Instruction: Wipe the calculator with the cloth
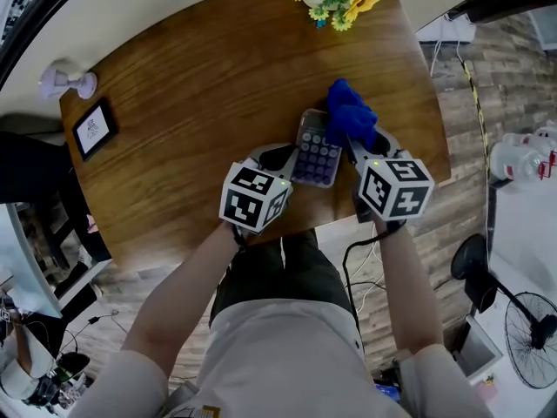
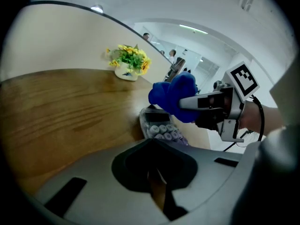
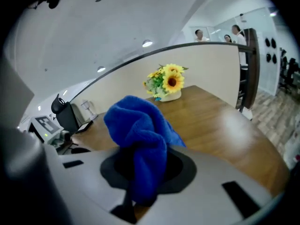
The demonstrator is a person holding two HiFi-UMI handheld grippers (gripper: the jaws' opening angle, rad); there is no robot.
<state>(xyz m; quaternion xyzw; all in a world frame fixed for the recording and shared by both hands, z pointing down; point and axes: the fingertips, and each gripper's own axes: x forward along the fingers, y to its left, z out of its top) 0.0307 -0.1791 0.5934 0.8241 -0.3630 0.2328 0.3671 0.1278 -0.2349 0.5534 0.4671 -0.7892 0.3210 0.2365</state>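
The blue cloth [image 3: 138, 139] was gripped in the jaws of the right gripper [image 3: 135, 204], at the 1 o'clock corner of the calculator [image 1: 315, 157] lying on the bench [image 1: 200, 103]. The jaws of the left gripper [image 2: 159, 193] were closed, empty, at the calculator's 9 o'clock.

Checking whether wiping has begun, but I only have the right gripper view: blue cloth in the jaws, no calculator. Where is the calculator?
Observer: In the head view the calculator lies on the wooden table, partly under the blue cloth.
Reviewer: Which part does the cloth cover?
Observer: Its far right corner; the left gripper view shows the keys uncovered.
Reviewer: And the left gripper?
Observer: The left gripper sits at the calculator's left edge, jaws together.
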